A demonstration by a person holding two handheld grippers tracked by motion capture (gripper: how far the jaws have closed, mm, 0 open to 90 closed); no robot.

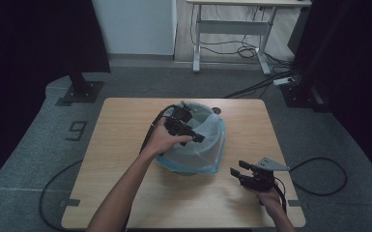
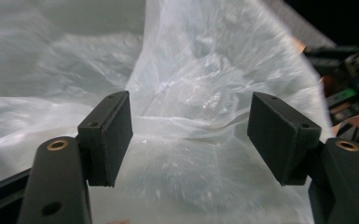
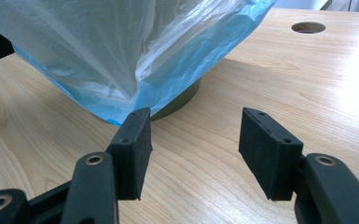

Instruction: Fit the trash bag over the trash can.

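Broadly, the wooden table (image 1: 125, 193) took up the middle of the high view, standing on grey carpet, with a small round hole (image 3: 308, 27) near its far edge. On the middle of the table stood a bin (image 3: 186, 97), of which a dark, olive-toned base was visible under the plastic in the right gripper view. A thin bag (image 1: 207, 145), clear with a blue tint, lined the bin and draped over its rim and down its sides, its lower hem hanging close to the tabletop on the near side. The person's left forearm came up from the bottom of the high view to the bin's near-left rim, and the left gripper (image 1: 189, 131) sat over the bin's mouth, pointing across it. In the left gripper view its jaws stood apart with crumpled bag plastic (image 2: 191, 140) lying beyond and between them; the pads did not press on the film, so nothing was gripped. The right gripper (image 1: 237, 168) was held low over the table's near-right part, well apart from the bin's top and aimed toward the bag's lower edge. In the right gripper view its jaws were likewise spread, with bare wood between them and the blue hem (image 3: 121, 112) just beyond the left pad, not clamped.
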